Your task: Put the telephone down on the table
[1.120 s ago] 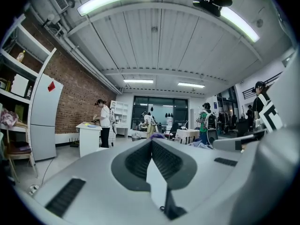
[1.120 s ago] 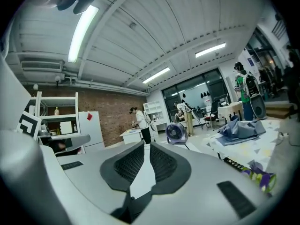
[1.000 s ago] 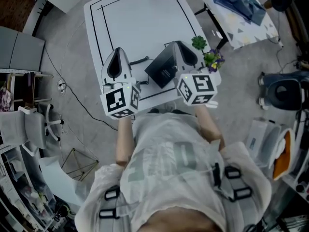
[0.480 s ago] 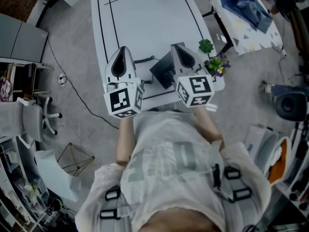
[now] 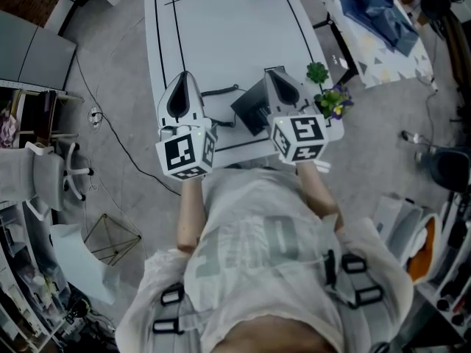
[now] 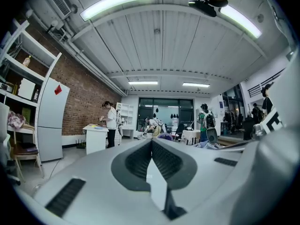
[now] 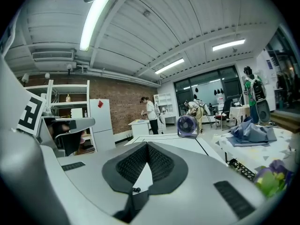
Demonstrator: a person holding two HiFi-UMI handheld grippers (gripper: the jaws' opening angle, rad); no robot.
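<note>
The black telephone [image 5: 250, 109] rests on the white table [image 5: 221, 28] near its front edge, and its cord [image 5: 219, 92] trails off to the left. My right gripper [image 5: 274, 72] is raised just right of the telephone, shut, with nothing between its jaws [image 7: 147, 145]. To the left of the telephone, beside the cord, my left gripper [image 5: 185, 75] is also raised and shut on nothing [image 6: 151, 141]. Both point forward and upward, so the two gripper views show the room and ceiling. I see the telephone only in the head view.
Small potted flowers [image 5: 329, 98] stand at the table's near right corner, close to my right gripper. A second table with a blue cloth [image 5: 375, 9] lies to the right. A cable [image 5: 110, 142] runs over the floor on the left. A fan [image 7: 187, 124] stands beyond the table's far end, with people further back.
The head view has shifted slightly. Both grippers keep their places beside the telephone, which has not moved.
</note>
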